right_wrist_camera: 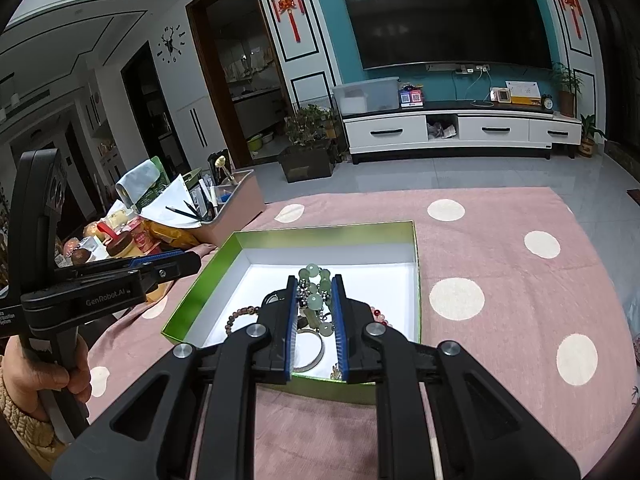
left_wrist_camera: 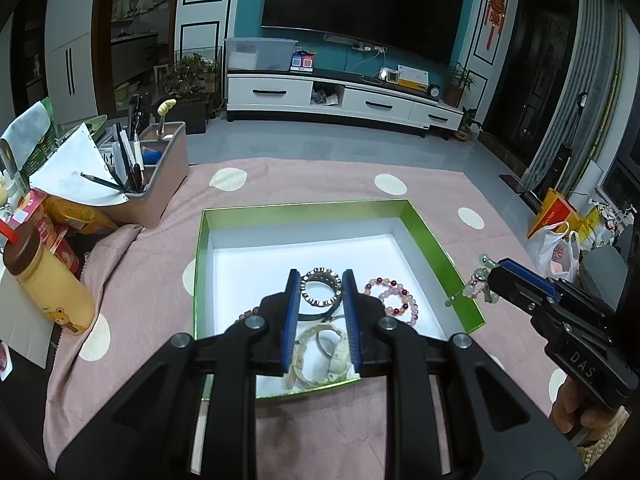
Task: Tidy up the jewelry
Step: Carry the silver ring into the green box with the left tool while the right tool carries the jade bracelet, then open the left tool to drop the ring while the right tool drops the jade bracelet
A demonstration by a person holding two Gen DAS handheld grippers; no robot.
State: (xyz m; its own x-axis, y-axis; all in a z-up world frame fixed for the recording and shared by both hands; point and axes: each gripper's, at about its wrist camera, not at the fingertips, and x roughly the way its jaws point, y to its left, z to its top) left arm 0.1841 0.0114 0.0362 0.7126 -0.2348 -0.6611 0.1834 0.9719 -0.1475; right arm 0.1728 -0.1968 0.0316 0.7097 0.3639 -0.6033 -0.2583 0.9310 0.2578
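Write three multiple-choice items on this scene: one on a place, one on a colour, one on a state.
1. Where does the pink-and-red bead bracelet lie?
A. in the green box
B. in the pen organizer
C. on the TV stand

2. What colour is the tablecloth?
A. blue stripes
B. pink with cream dots
C. plain white

3. What state is the right gripper in?
A. open and empty
B. shut on a pencil
C. shut on the jade bead string

Key: 1 A, it rests on the box's white floor; 2 B, both views show it; 3 C, beads dangle from its tips.
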